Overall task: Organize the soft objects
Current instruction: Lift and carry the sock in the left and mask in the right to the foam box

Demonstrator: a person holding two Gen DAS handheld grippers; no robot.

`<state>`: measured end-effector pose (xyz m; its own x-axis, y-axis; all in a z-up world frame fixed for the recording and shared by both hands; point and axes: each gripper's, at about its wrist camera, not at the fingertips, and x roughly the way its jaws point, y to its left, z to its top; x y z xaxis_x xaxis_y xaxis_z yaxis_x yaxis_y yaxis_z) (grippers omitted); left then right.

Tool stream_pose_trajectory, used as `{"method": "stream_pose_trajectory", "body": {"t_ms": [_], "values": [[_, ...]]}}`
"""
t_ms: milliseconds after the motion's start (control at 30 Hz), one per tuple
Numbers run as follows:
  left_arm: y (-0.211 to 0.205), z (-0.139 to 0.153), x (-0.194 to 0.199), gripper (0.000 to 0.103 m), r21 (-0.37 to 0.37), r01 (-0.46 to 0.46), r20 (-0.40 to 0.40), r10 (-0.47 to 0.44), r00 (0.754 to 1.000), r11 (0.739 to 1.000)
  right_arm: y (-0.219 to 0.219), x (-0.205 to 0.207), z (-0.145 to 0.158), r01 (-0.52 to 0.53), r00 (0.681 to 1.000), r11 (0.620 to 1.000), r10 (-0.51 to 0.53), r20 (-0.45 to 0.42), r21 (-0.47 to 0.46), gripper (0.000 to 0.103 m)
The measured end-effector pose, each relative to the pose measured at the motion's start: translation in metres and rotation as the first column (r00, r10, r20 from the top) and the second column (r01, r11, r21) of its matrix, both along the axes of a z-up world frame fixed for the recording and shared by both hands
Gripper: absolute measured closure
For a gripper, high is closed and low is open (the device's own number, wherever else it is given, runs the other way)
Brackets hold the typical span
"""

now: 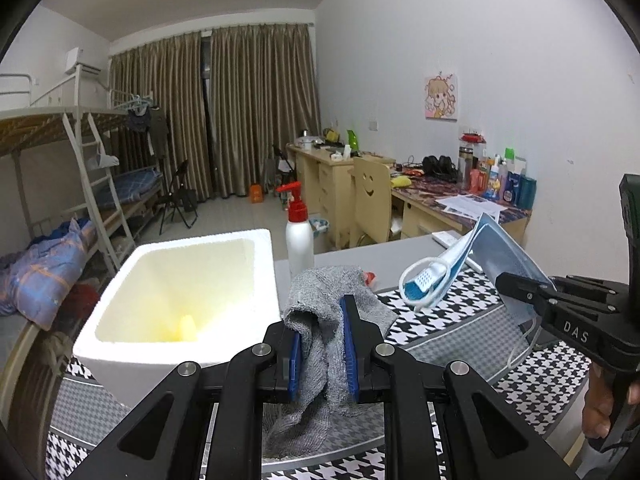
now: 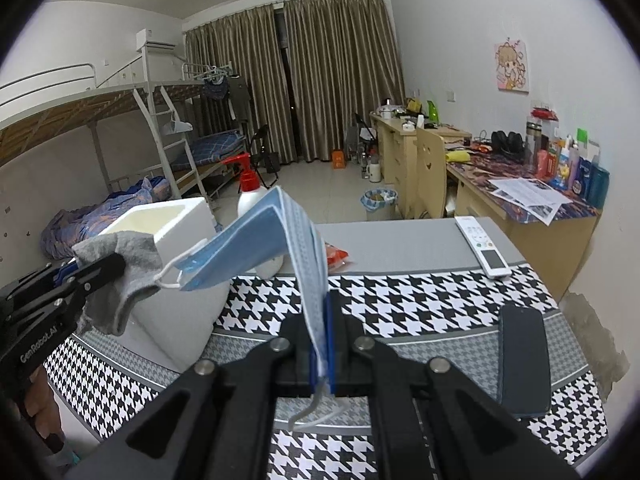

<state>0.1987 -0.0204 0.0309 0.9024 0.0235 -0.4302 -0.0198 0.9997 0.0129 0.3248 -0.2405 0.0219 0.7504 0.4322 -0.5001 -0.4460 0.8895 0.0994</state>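
**Sock and mask held up beside the foam box**

The red packet [image 2: 335, 258] at 12 o'clock from the right gripper [image 2: 320, 344] is half hidden behind the mask [image 2: 256, 240], and the bottle [image 1: 299, 236] is cut off at its base by the sock [image 1: 324, 320] in the left wrist view. The box [image 1: 180, 280] floor shows only in part; a pale yellow lump lies in its near corner, too blurred to name.

The box stands open at 10 o'clock from the left gripper [image 1: 320, 344] and otherwise looks bare.

The left gripper is narrowly closed on the grey sock, which bunches up between its blue pads and hangs below them. The right gripper is clamped on one edge of the blue mask; the mask rises from the pads and folds over toward 10 o'clock, its ear loop dangling. A remote [image 2: 484, 246] and a phone [image 2: 524, 360] lie on the checked surface [image 2: 400, 300] at 2 and 3 o'clock.
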Motion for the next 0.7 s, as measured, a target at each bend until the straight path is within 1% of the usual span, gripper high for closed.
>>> {"method": "stream_pose_trajectory", "body": {"t_ms": [400,700], "values": [[0.014,0.017,-0.001,0.084,-0.005,-0.024,0.05,0.025,0.998,1.0,0.013,-0.001,0.017,-0.018,0.999,1.0,0.018,0.039,0.02,0.096],[0.03,0.024,0.004,0.084,-0.004,-0.053,0.062,0.053,0.997,0.999,0.028,0.003,0.026,-0.037,0.998,0.999,0.035,0.054,0.023,0.096]]}}
